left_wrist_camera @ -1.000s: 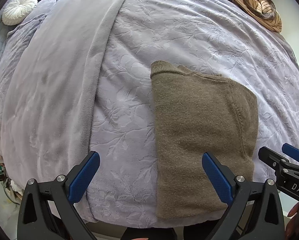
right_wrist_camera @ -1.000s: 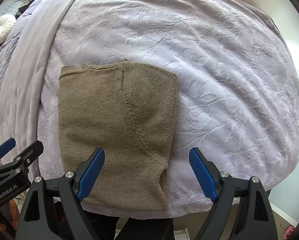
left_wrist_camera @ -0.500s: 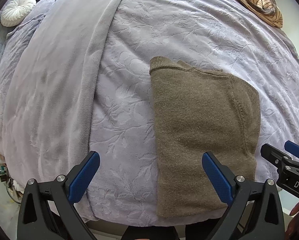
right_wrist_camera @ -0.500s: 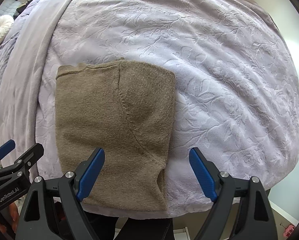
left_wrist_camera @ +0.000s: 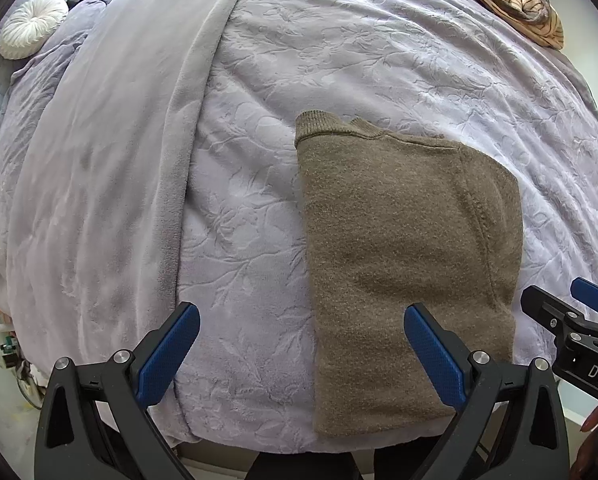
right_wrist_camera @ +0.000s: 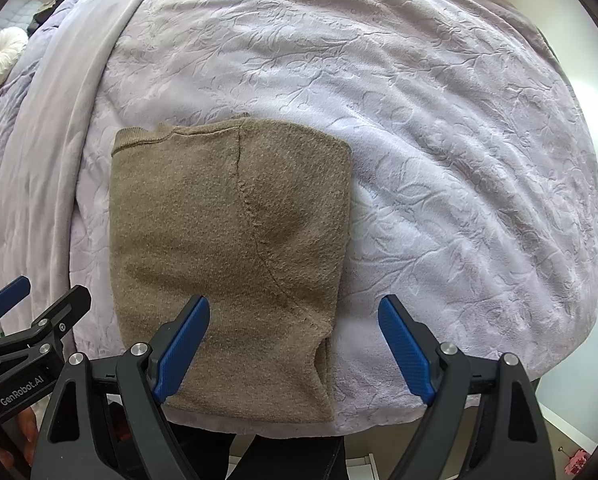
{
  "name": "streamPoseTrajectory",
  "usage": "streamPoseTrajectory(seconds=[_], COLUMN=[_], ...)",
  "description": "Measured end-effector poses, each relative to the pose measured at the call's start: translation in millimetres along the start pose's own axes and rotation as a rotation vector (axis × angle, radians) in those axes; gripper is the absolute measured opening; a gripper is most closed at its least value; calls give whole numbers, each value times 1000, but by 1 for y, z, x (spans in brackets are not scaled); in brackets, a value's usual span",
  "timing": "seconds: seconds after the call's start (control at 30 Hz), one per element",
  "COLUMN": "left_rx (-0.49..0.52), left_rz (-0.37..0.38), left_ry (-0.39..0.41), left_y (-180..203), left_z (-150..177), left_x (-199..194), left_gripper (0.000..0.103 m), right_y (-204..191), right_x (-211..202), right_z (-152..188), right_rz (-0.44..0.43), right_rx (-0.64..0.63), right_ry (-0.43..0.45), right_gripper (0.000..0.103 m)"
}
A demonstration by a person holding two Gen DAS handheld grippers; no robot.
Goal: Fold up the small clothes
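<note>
Tools (left_wrist_camera: 301,354) (right_wrist_camera: 293,350) spread, striped cloth (left_wrist_camera: 515,0) clearer leftward

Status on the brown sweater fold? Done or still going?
Done so far: the brown sweater lies flat on the lavender bedspread as a narrow rectangle, sides apparently folded in. In hand: nothing; left gripper and right gripper hover open near its bottom edge. Probably left: folding it bottom to top.

An olive-brown knitted sweater (left_wrist_camera: 403,264) lies folded into a tall, flat rectangle on the lavender embossed bedspread (left_wrist_camera: 379,60), near the bed's front edge. Its ribbed collar sits at the far left corner, and a curved sleeve seam runs down the right part of the top layer.
</note>
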State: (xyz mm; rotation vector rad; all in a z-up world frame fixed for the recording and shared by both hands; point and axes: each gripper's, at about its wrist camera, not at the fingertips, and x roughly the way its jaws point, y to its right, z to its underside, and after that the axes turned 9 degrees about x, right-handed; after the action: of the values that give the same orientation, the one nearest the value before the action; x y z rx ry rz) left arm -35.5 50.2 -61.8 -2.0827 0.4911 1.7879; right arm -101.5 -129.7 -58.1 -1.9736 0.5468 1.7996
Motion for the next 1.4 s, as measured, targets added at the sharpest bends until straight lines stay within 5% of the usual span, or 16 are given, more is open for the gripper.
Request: streamPoseTrajectory(seconds=[1.4], left_rx=[22], left_rz=[-3], left_ry=[-3], left_y=[0], left_z=[-3], left_x=[4], left_gripper=[102], right_y=[-3], right_x=[3], right_z=[-2], right_rz=[12], right_rx=[-15], right_ry=[-6], right_gripper=[88])
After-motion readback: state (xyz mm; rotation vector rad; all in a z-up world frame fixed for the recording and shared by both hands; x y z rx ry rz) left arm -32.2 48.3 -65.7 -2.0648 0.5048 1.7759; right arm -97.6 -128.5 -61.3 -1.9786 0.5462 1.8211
